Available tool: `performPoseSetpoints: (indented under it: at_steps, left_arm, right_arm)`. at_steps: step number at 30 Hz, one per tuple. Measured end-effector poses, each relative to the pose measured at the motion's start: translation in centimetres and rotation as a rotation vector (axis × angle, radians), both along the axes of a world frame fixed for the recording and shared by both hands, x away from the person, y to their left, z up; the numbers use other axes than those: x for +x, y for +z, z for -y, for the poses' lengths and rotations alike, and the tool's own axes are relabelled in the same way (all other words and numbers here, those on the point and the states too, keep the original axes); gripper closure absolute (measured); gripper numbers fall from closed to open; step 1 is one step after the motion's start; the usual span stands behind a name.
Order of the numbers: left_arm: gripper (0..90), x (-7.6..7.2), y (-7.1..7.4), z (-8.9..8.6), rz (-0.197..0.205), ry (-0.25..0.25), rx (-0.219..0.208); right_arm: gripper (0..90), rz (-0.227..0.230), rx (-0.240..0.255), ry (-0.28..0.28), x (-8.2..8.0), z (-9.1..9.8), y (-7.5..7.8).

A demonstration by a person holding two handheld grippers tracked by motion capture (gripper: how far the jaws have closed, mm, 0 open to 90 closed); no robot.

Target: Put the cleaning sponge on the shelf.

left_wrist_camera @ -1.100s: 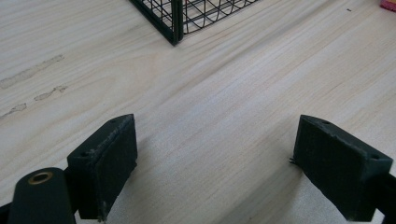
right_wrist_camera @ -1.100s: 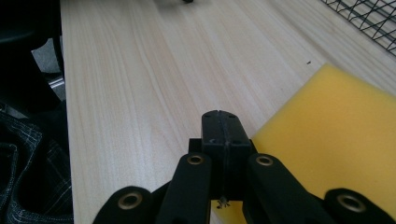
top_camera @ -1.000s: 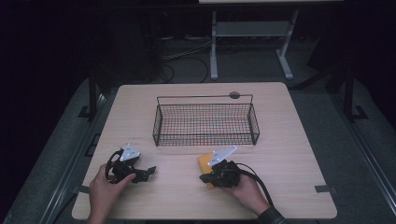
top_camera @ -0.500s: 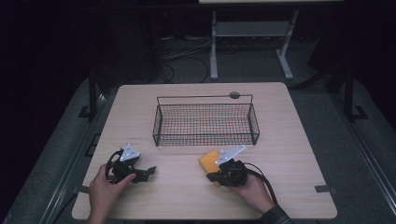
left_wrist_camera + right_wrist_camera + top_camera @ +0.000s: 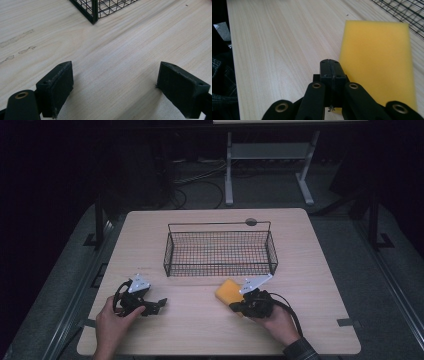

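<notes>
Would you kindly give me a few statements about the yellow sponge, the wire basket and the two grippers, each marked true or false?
1. The yellow rectangular foam sponge lies inside the black wire basket. False: it lies on the light wooden table, in front of the basket.
2. The right gripper has its jaws shut together. True.
3. The left gripper is shut. False: its jaws stand wide apart with bare table between them.
4. The basket is empty. True.
5. The sponge is clamped between the right gripper's jaws. False: it lies beside them.

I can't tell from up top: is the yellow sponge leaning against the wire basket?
Apart. In the high view a strip of bare table separates the sponge from the basket.
</notes>
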State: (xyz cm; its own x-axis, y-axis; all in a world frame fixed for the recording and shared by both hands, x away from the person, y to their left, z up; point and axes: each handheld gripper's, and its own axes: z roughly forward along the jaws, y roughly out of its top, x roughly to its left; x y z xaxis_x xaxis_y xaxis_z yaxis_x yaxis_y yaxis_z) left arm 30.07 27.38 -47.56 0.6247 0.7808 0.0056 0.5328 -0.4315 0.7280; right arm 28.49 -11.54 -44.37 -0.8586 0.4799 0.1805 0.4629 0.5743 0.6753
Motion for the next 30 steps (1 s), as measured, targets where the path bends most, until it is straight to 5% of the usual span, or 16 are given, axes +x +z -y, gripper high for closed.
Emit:
performPoseSetpoints:
  at_steps: [10, 17, 30]
  left_arm:
    - [12.8, 0.0, 0.0, 0.0, 0.000, 0.001, -0.001]
    - [12.8, 0.0, 0.0, 0.0, 0.000, 0.001, 0.001]
    - [12.8, 0.0, 0.0, 0.0, 0.000, 0.000, 0.000]
  right_arm:
    - [89.7, 0.005, 0.014, -0.021, 0.1, 1.3, 0.3]
    - [79.5, 0.005, 0.032, -0.041, 0.2, 2.0, 0.9]
    - [54.9, 0.004, -0.011, -0.096, 1.2, 3.0, 2.2]
